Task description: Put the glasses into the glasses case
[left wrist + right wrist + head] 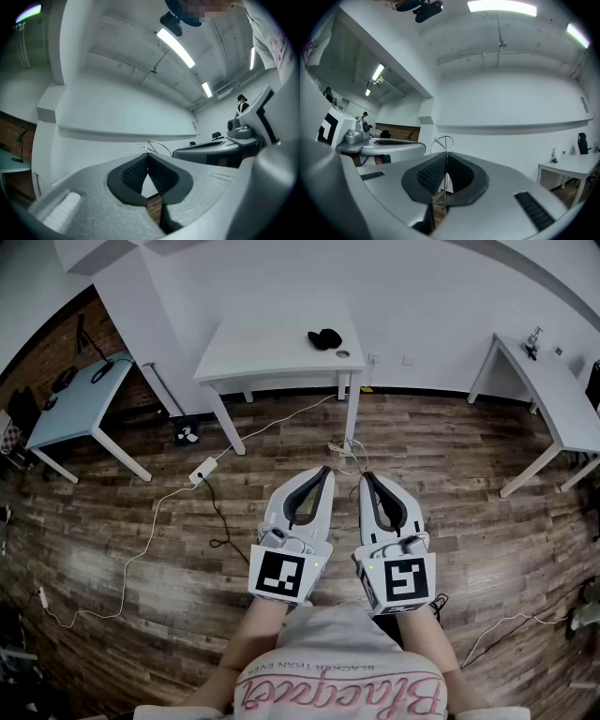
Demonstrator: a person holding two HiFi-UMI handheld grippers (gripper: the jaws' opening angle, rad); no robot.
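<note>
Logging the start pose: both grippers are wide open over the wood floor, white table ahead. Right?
No: the left gripper and right gripper are shut, fingers touching at the tips with nothing between, as each gripper view shows. The wood floor below and white table ahead are right.

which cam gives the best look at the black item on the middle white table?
Head view. It looks down on the white table, so the black item shows whole on the tabletop, next to a small round thing. Too small to tell if it is the case. Neither gripper view shows it.
</note>
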